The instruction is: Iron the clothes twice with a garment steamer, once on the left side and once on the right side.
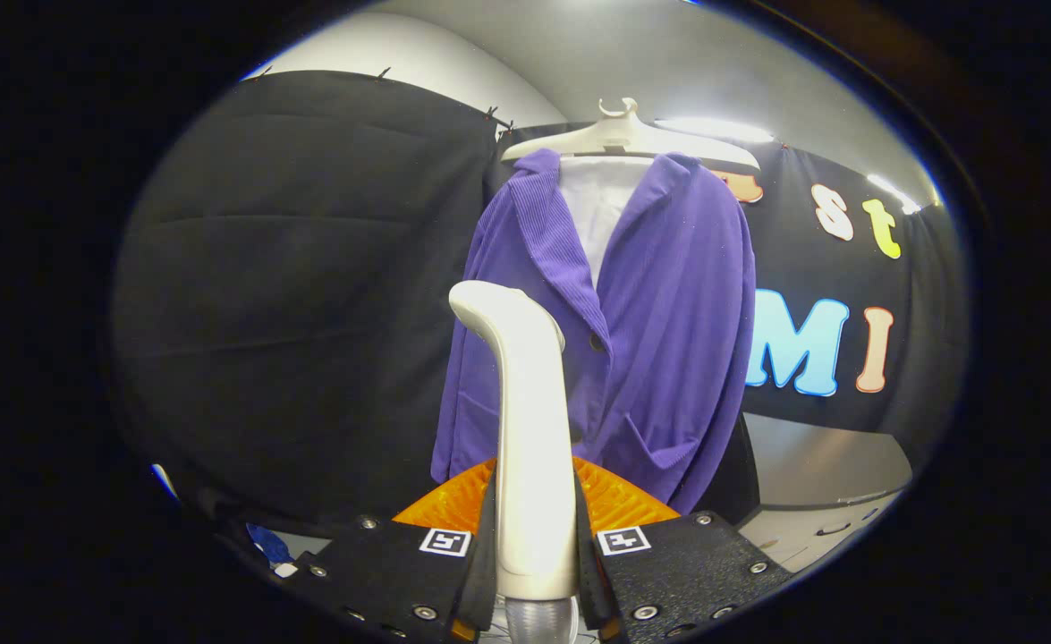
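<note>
You have the garment steamer [532, 429] upright in the gripper [534, 546], both fingers [400, 559] clamped on the lower part of its white handle, one on each side, with its clear hose end showing just below the grip. The steamer's curved head rises ahead of the fingers and leans toward the left, in front of the purple jacket [659, 358].

The jacket hangs on a white hanger [628, 134] beyond the steamer, its front facing you, with a white panel [598, 210] showing between the lapels. It hangs free against the booth's black cloth, carried by the hanger alone.

Expect the handle to be smooth, hard plastic, so it may tend to twist or slide in the pads if the hose tugs; a hold low on the straight part, as you have it, looks the surest place. The steamer seems light, though top-heavy with the head well above your grip. The jacket is soft ribbed cloth and will likely swing and give way when the head presses on it, so light strokes down each front panel should suit it better than a hard push.

No brand or label can be read on the steamer or the jacket; the fingers carry only small square black-and-white markers [445, 540]. An orange ribbed part [619, 496] sits just behind the handle
</note>
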`<action>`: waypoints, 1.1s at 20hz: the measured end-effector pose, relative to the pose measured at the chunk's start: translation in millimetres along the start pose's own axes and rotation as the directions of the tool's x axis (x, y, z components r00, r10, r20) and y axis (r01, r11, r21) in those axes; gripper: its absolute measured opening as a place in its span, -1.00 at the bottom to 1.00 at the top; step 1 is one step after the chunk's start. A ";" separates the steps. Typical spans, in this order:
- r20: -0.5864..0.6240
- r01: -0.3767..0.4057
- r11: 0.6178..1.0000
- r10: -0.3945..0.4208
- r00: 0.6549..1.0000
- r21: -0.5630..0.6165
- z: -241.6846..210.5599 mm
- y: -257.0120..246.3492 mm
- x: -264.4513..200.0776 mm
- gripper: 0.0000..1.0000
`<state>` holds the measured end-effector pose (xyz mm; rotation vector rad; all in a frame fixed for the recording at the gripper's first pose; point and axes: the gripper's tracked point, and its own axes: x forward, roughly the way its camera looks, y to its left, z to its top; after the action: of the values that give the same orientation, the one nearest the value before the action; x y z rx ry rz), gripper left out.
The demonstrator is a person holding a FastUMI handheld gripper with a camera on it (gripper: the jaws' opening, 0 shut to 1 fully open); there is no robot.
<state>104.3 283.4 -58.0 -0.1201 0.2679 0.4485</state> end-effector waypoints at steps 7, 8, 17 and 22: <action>0.151 0.084 0.996 -0.079 0.985 -0.027 81.3 5.1 37.9 -0.26; 0.165 0.098 0.995 -0.090 0.982 -0.036 88.7 3.6 42.6 -0.27; 0.146 0.168 0.980 -0.151 0.978 -0.106 68.3 4.3 72.0 -0.26; 0.089 0.189 0.977 -0.180 0.980 -0.096 18.6 19.3 57.0 -0.26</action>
<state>149.4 327.3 -57.4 -0.2263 0.1526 0.2814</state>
